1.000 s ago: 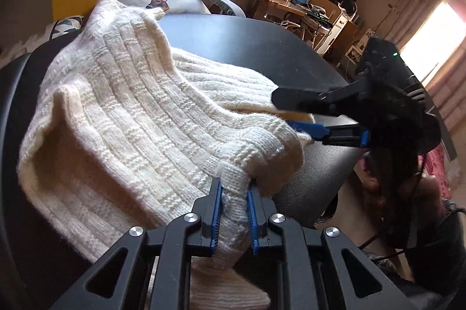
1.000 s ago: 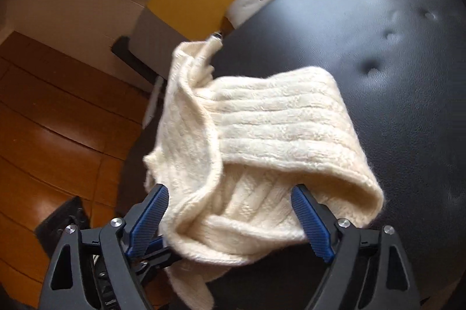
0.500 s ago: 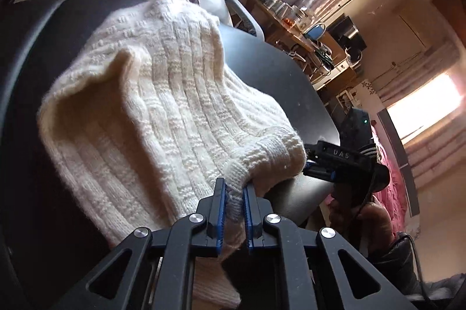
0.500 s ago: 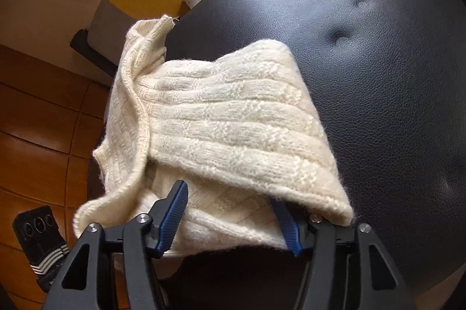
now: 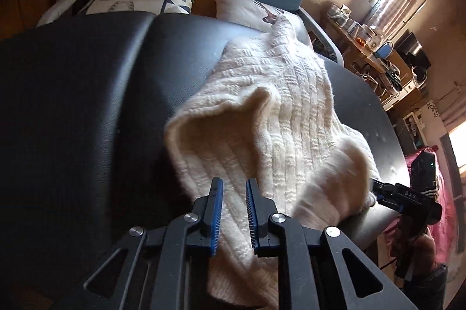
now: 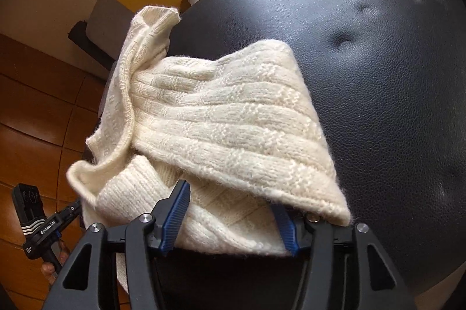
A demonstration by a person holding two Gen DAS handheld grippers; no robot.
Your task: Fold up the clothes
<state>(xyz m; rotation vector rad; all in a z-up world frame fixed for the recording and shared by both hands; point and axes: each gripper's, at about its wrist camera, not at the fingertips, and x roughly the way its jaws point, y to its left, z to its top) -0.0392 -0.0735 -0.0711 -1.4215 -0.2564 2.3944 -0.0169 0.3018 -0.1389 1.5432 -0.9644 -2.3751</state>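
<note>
Cream cable-knit sweater (image 6: 221, 117), one garment, lies bunched and partly doubled over on the black padded desk (image 6: 378, 77), spilling off the edge toward 8 o'clock in my right view. My left tool (image 5: 234, 212) stands slightly parted astride a low fold without pinching it; my right tool (image 6: 233, 218) gapes wide around the near hem, gripping nothing. Whether I am laying down or taking up, I judge the top layer should lie square before two tools close.

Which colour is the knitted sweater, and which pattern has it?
Cream sweater, ribbed knit; right wrist view shows best.
</note>
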